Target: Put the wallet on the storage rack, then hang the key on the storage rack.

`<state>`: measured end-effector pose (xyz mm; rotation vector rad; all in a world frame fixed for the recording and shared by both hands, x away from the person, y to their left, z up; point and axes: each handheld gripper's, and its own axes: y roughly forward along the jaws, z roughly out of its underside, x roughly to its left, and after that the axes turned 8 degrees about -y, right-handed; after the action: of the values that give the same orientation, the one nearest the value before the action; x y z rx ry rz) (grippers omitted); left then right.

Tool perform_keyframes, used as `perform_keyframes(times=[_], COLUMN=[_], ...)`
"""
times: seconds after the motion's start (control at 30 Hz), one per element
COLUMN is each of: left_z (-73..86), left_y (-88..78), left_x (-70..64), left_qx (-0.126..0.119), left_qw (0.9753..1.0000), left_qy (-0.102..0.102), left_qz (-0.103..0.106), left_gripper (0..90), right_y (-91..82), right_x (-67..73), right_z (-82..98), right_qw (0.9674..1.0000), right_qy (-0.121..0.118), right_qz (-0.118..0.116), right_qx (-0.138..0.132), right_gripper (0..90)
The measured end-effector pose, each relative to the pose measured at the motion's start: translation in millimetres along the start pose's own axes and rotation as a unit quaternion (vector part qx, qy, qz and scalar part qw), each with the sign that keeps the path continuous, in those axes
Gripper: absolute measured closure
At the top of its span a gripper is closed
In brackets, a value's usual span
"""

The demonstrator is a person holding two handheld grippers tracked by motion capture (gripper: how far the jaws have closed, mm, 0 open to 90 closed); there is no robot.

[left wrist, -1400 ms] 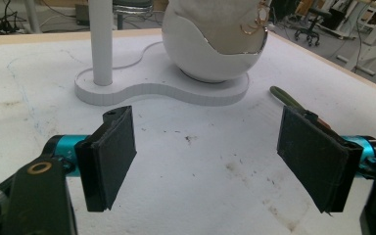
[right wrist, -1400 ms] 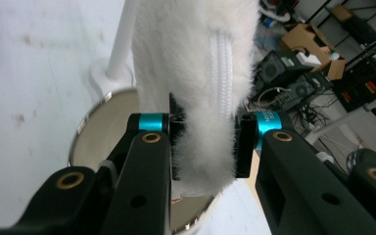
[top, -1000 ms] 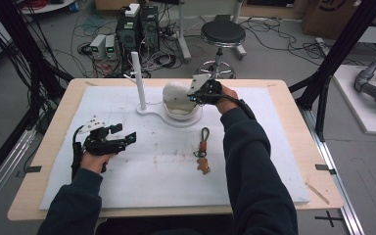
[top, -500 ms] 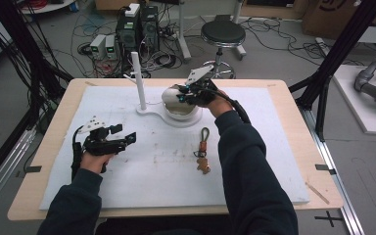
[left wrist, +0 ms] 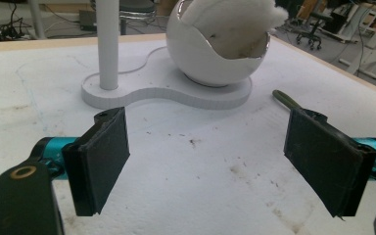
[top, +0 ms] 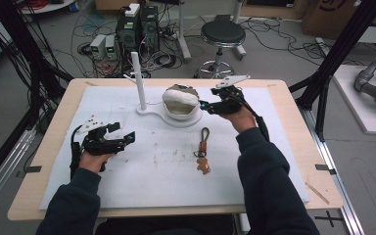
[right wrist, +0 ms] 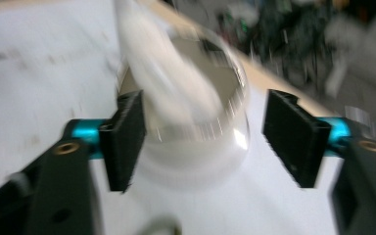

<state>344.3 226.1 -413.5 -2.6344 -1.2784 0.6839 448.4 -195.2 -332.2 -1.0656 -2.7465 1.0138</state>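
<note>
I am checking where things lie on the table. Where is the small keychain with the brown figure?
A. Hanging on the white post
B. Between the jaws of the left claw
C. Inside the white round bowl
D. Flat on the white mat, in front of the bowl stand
D: in the high view the keychain lies flat on the white mat, nearer the person than the bowl stand, apart from both claws.
</note>
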Motion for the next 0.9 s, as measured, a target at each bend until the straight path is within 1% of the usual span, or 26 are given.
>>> perform_keyframes(times=[0.03, 0.07, 0.1, 0.17, 0.3, 0.37, 0.4, 0.5, 0.57, 0.63, 0.7, 0.73, 0.83, 0.9], left_z=[0.1, 0.0, 0.1, -0.2, -0.6, -1.0, -0.9, -0.6, -0.3, 0.0, -0.1, -0.1, 0.3, 0.4], left_y=[-0.5, -1.5, -2.5, -4.3, -7.5, -8.2, -8.2, -7.1, -6.4, -5.9, -6.0, -5.7, -4.2, -3.7], left_x=[0.9, 2.0, 2.9, 5.1, 8.7, 9.8, 10.0, 10.1, 9.6, 9.1, 8.4, 8.0, 8.9, 9.0], left_qx=[0.001, 0.002, 0.001, -0.001, -0.007, -0.01, -0.01, -0.007, -0.005, -0.003, -0.002, -0.003, -0.003, 0.0], left_qw=[1.0, 1.0, 1.0, 1.0, 0.9999, 0.9999, 0.9998, 0.9998, 0.9998, 0.9998, 0.9998, 0.9999, 0.9999, 1.0], left_qy=[0.001, 0.002, 0.001, 0.002, 0.0, 0.0, -0.001, 0.001, 0.001, 0.001, 0.002, 0.001, -0.002, -0.003], left_qz=[-0.001, -0.002, -0.004, -0.008, -0.012, -0.014, -0.015, -0.017, -0.018, -0.02, -0.017, -0.014, -0.011, -0.007], left_gripper=[16.8, 16.8, 16.8, 16.8, 16.8, 16.8, 16.8, 16.9, 17.1, 17.1, 17.1, 17.1, 17.2, 17.2], right_y=[-6.7, -13.1, -20.1, -30.5, -46.6, -52.8, -55.2, -59.0, -58.9, -57.3, -56.6, -57.3, -60.1, -61.0], right_x=[-0.8, -0.9, 0.6, 4.0, 11.4, 14.8, 15.6, 16.8, 17.6, 20.2, 24.5, 25.9, 27.4, 28.6], right_z=[9.1, 18.3, 29.6, 49.5, 85.6, 99.4, 105.1, 117.0, 121.7, 123.9, 124.2, 124.2, 122.6, 122.3], right_qw=[0.9998, 0.9994, 0.9991, 0.9982, 0.9962, 0.9954, 0.9954, 0.9939, 0.9933, 0.9942, 0.995, 0.9953, 0.9941, 0.9938], right_qy=[0.021, 0.035, 0.041, 0.057, 0.079, 0.084, 0.082, 0.096, 0.099, 0.092, 0.082, 0.075, 0.079, 0.079], right_qz=[0.003, 0.002, 0.01, 0.013, 0.031, 0.042, 0.046, 0.052, 0.056, 0.055, 0.057, 0.061, 0.073, 0.077], right_qx=[-0.003, -0.005, -0.003, -0.013, -0.019, -0.021, -0.018, -0.021, -0.018, -0.007, 0.001, -0.001, -0.013, -0.013], right_gripper=[27.8, 27.9, 27.9, 27.9, 27.9, 27.9, 27.9, 27.9, 27.8, 27.8, 26.7, 26.0, 23.1, 21.9])
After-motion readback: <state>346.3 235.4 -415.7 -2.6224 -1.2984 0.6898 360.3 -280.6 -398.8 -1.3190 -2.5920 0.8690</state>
